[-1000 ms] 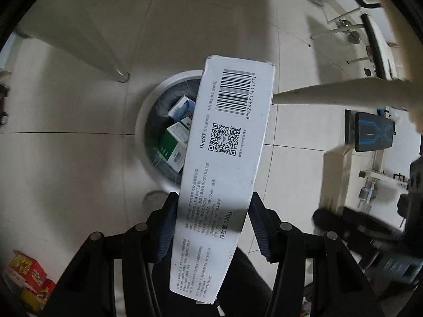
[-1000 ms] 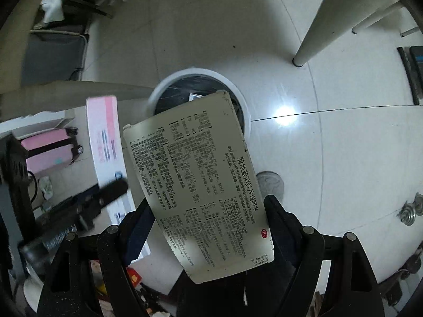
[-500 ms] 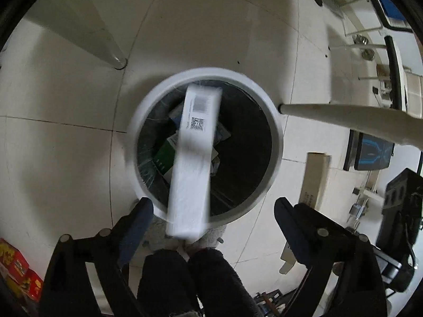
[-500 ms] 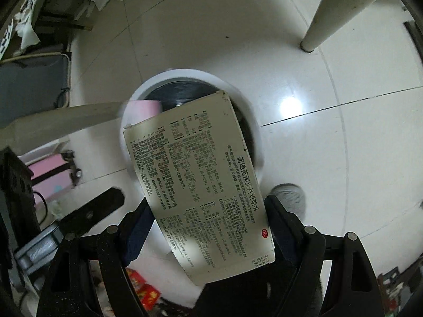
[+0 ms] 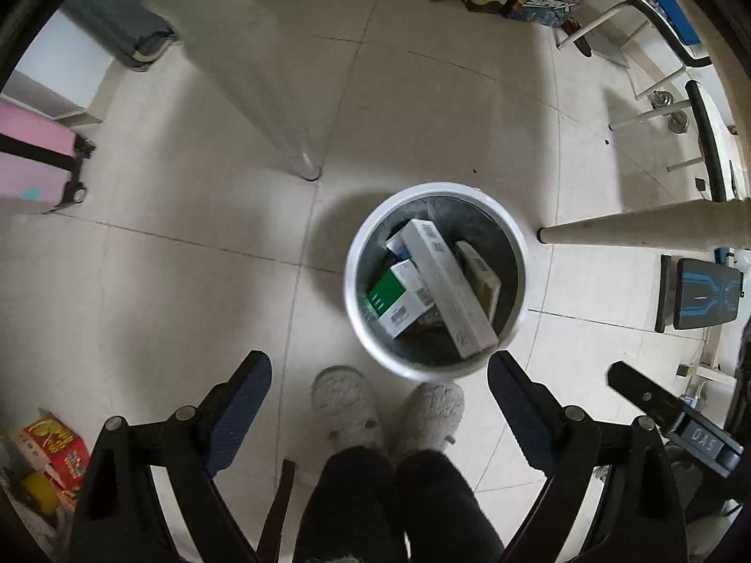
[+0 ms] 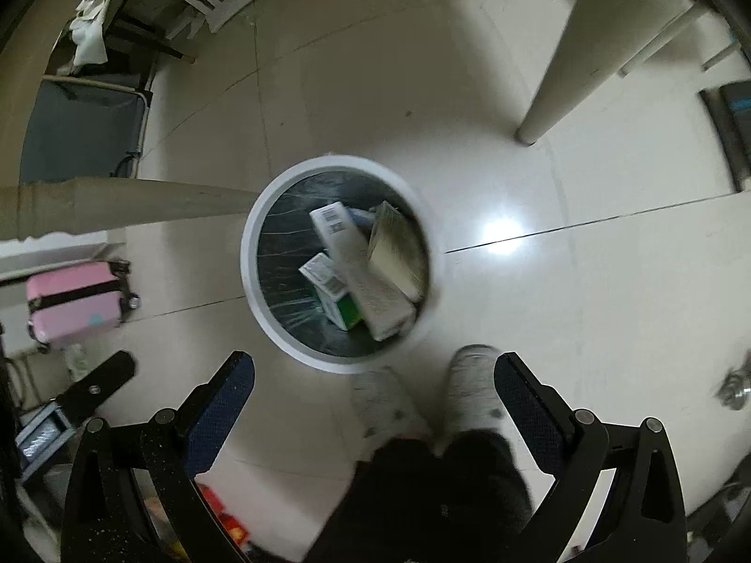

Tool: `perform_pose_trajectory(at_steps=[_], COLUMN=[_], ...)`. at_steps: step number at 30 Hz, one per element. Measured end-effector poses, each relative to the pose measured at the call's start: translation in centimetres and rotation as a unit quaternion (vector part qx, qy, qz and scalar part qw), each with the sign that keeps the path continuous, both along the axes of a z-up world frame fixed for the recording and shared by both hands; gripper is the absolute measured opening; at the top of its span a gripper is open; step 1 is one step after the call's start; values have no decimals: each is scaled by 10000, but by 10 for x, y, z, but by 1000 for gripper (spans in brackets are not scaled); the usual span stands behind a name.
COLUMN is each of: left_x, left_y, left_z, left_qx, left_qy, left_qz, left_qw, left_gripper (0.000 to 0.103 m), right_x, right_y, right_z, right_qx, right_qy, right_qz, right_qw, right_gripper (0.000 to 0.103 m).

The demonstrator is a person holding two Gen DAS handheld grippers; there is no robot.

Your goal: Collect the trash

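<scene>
Both grippers hang over the white bin (image 5: 434, 277) on the tiled floor: the left gripper (image 5: 379, 384) spread wide and empty, the right gripper (image 6: 374, 382) with jaws opening, nothing between them. The long white box (image 5: 446, 286) and tan booklet (image 6: 393, 251) lie inside. The box leans near the rim and could tip out if knocked.

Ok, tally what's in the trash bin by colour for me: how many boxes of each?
Long white box: 1
Green-and-white box: 1
White-and-blue box: 1
Beige box: 1
Total visible in the trash bin: 4 boxes
</scene>
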State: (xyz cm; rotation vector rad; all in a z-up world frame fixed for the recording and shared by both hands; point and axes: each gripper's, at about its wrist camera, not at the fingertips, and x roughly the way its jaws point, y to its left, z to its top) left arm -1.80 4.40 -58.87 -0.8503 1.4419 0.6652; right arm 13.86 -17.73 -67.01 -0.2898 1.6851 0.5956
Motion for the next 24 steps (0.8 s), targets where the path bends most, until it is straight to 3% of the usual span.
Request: perform_pose_trajectory(at_steps=[4,7,17,24], left_x=[-7,-11,-19,-31], left_y=[-12,-24,-57,-71], left_z=[43,86,236,329], left_qx=[-101,-103,-144,-63], left_qy=[-84,-197,-669,-1191], left_qz=[37,-69,-642,-741], left_qw=[9999,9997,9956,9901], left_gripper=[94,94,94,94], right_x=[-4,-10,-34,-57], right_y=[-12,-26,-60,-79], right_z=[55,112,309,416], right_qx=[-12,43,616,989], right_qy=[-168,-241,-355,-354], right_qz=[163,292,642,842], right_qw=[9997,9993,9954,9909], right_gripper=[103,103,103,103])
